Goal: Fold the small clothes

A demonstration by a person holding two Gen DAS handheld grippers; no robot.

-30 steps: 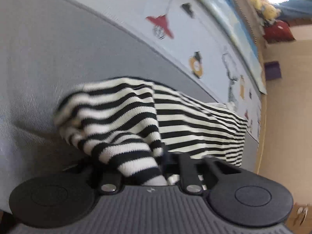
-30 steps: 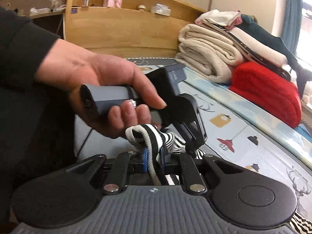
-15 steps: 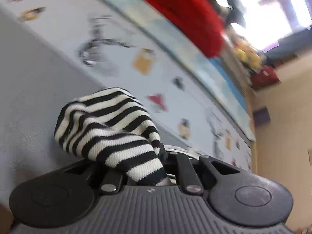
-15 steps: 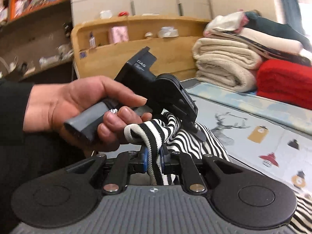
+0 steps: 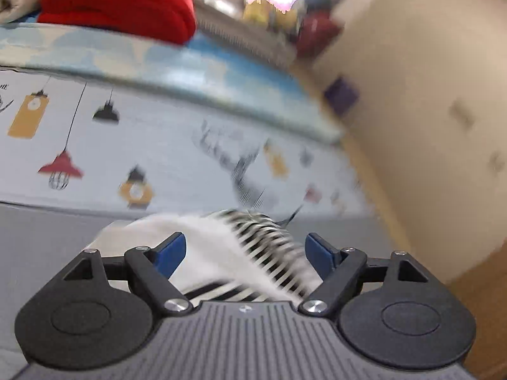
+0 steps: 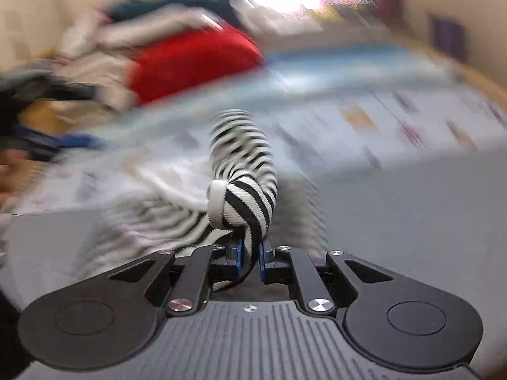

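Observation:
A black-and-white striped garment (image 5: 253, 247) lies blurred on the grey cloth below my left gripper (image 5: 245, 253). Its jaws are opening, the blue pads (image 5: 171, 251) stand wide apart and do not press on the fabric between them. In the right wrist view my right gripper (image 6: 248, 258) is shut on a bunched fold of the same striped garment (image 6: 244, 171), which rises above the fingers and trails down to the left. The left gripper (image 6: 47, 141) and the person's hand show as a blur at the left edge.
A printed bed sheet (image 5: 158, 133) with lamp drawings spreads beyond the grey cloth (image 6: 412, 205). A red folded blanket (image 5: 117, 0) and pale folded blankets (image 6: 95, 60) sit at the back. A beige wall (image 5: 427, 110) borders the bed on the right.
My left gripper has let go of the striped garment and its jaws have spread wide while it swung away. My right gripper, still holding its fold, has swept sideways and rolled.

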